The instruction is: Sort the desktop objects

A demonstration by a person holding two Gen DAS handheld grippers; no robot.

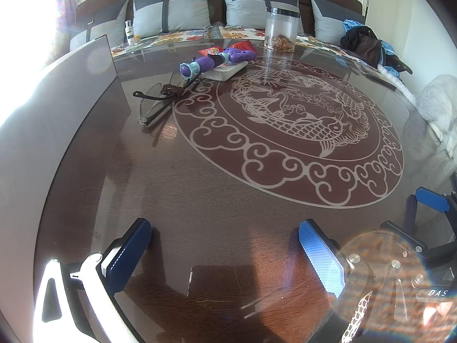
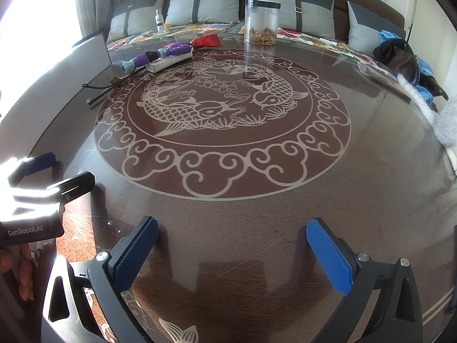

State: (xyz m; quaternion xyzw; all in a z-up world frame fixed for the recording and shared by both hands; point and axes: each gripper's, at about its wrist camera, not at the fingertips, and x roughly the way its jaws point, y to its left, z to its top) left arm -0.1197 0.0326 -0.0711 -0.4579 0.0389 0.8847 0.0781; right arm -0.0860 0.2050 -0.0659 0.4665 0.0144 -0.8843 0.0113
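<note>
A purple and light-blue toy [image 1: 217, 60] [image 2: 160, 54] lies across a white flat box [image 1: 225, 72] [image 2: 168, 62] at the far left of the round table. Clear glasses [image 1: 160, 100] [image 2: 100, 88] with a brown cord [image 1: 172, 89] lie in front of them. Red packets [image 1: 242, 46] [image 2: 206, 41] lie behind the toy. A clear jar [image 1: 281, 30] [image 2: 261, 23] with brown contents stands at the far edge. My left gripper [image 1: 225, 257] is open and empty above the near table edge. My right gripper [image 2: 232, 253] is open and empty beside it; it also shows in the left wrist view [image 1: 428, 200].
A grey flat panel [image 1: 57, 105] [image 2: 94, 48] stands upright at the table's left edge. The glass table top [image 1: 228, 188] has a carp emblem [image 2: 222, 120]. A sofa with cushions [image 1: 171, 14], a white bottle [image 1: 130, 33] and dark bags [image 1: 368, 45] sit behind. A grey furry animal [image 1: 437, 105] is at the right.
</note>
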